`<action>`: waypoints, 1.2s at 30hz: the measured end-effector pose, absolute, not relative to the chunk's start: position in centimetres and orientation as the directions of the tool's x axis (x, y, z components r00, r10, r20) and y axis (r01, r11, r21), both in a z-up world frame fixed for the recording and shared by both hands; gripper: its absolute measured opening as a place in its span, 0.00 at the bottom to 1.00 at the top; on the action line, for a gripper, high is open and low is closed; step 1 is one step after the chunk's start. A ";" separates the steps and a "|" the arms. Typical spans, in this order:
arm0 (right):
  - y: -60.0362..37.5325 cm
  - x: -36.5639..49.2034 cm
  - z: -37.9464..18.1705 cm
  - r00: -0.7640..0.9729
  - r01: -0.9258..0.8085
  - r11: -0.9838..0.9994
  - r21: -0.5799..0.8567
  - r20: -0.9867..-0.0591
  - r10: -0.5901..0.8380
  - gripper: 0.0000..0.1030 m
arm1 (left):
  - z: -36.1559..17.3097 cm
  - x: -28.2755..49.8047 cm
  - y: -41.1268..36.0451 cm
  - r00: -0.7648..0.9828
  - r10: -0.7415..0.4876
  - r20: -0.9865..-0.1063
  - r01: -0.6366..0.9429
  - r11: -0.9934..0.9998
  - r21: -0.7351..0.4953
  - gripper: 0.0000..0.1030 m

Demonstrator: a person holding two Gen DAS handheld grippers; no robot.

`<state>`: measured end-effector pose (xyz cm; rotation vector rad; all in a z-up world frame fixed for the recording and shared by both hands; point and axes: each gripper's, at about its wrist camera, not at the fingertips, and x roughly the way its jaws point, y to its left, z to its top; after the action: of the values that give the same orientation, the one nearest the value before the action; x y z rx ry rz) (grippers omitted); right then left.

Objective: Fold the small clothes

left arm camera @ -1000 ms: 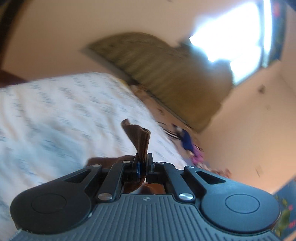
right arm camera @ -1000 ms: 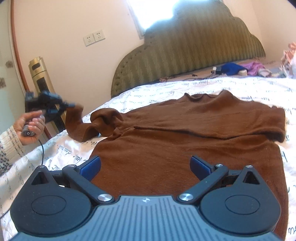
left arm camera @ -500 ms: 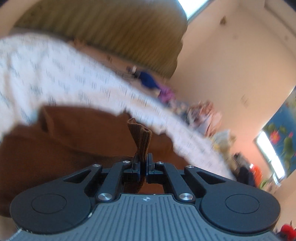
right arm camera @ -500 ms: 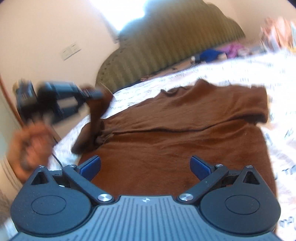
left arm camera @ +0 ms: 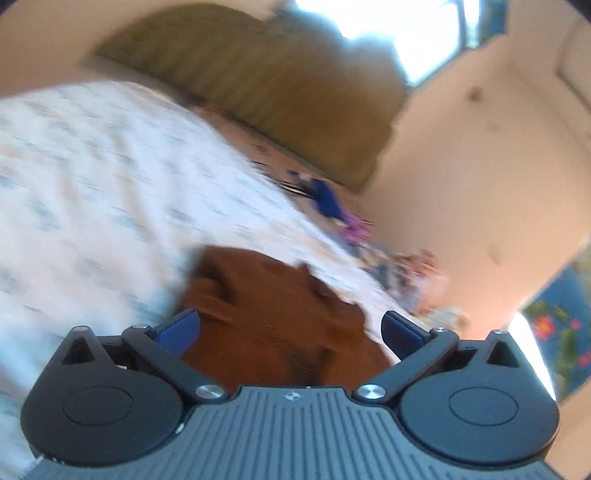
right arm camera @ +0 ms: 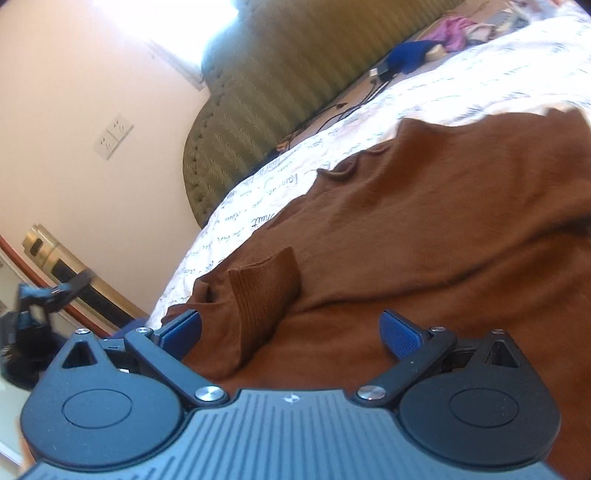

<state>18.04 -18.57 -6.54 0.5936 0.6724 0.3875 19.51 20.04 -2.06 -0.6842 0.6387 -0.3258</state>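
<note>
A brown sweater (right arm camera: 443,221) lies spread on the white printed bedsheet (right arm camera: 461,85). Its ribbed sleeve cuff (right arm camera: 266,288) lies folded over onto the body. My right gripper (right arm camera: 291,332) hovers open just in front of that cuff, with nothing pressed between its blue pads (right arm camera: 400,334). My left gripper (left arm camera: 290,332) is opening its jaws wide above the sweater's edge (left arm camera: 266,295), and no cloth is between them. In the right wrist view the left gripper (right arm camera: 74,288) shows small and blurred at the far left, off the bed's side.
An olive padded headboard (right arm camera: 295,74) backs the bed. Blue (right arm camera: 410,55) and pink clothes (right arm camera: 452,31) and cables (right arm camera: 332,110) lie beside it. A gold-coloured appliance (right arm camera: 62,262) stands by the wall at the left, under two wall sockets (right arm camera: 112,136).
The left gripper carried the sleeve cuff over the sweater, let go of it and drew back to the left. The cuff now rests on the body. The right gripper rolled and moved nearer the cuff.
</note>
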 end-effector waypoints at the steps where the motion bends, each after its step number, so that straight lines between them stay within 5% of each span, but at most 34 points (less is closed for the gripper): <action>1: -17.6 18.6 -6.3 0.717 -0.166 0.772 0.614 -0.462 0.522 1.00 | -2.6 19.7 21.5 0.772 -0.459 -0.440 0.050 0.733 -0.678 1.00; 5: -14.1 20.5 -5.0 0.723 -0.200 0.812 0.549 -0.476 0.500 1.00 | -6.5 22.1 24.0 0.705 -0.514 -0.489 -0.054 0.648 -0.759 0.93; 7: -12.9 21.6 -4.4 0.717 -0.173 0.845 0.506 -0.524 0.460 1.00 | -8.4 23.3 23.5 0.679 -0.528 -0.510 -0.094 0.626 -0.774 0.82; 8: -12.9 22.2 -4.4 0.708 -0.158 0.845 0.511 -0.538 0.458 1.00 | -9.0 23.6 23.4 0.666 -0.537 -0.518 -0.107 0.619 -0.778 0.73; 10: -13.9 23.0 -4.7 0.697 -0.104 0.828 0.551 -0.554 0.455 1.00 | -9.8 23.8 22.6 0.642 -0.561 -0.523 -0.107 0.609 -0.786 0.34; 16: -18.0 23.4 -6.5 0.678 0.012 0.804 0.595 -0.595 0.431 0.98 | -10.4 21.8 22.1 0.646 -0.554 -0.525 -0.091 0.627 -0.774 0.26; 17: -18.8 23.2 -6.9 0.684 0.014 0.783 0.621 -0.577 0.446 0.98 | -10.5 21.5 22.1 0.652 -0.552 -0.520 -0.084 0.629 -0.773 0.27; 19: -19.5 23.5 -8.1 0.659 0.000 0.719 0.695 -0.541 0.522 0.98 | -10.1 21.1 22.1 0.656 -0.551 -0.516 -0.082 0.627 -0.775 0.49; 21: -19.4 24.1 -9.1 0.625 0.001 0.701 0.713 -0.548 0.556 0.78 | -9.7 20.4 22.2 0.664 -0.563 -0.491 -0.066 0.611 -0.789 0.47; 22: -19.1 24.5 -9.3 0.615 0.003 0.723 0.691 -0.571 0.544 0.71 | -9.3 20.0 22.0 0.664 -0.558 -0.497 -0.063 0.621 -0.781 0.37; 26: -17.9 25.1 -9.8 0.573 -0.023 0.741 0.671 -0.598 0.560 0.11 | -9.3 20.0 20.9 0.646 -0.561 -0.518 -0.067 0.634 -0.770 0.18; 30: -14.7 23.6 -7.8 0.585 -0.150 0.846 0.511 -0.644 0.493 0.06 | -8.3 19.3 21.5 0.678 -0.525 -0.515 -0.056 0.662 -0.748 0.15; 36: -9.7 22.3 -1.3 0.631 -0.323 0.858 0.400 -0.584 0.510 0.06 | -5.3 17.7 24.8 0.758 -0.477 -0.446 -0.046 0.642 -0.765 0.07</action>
<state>22.28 -9.73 -1.26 0.2695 0.7483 0.4835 17.73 24.85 -5.34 -0.8513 0.6832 -0.2681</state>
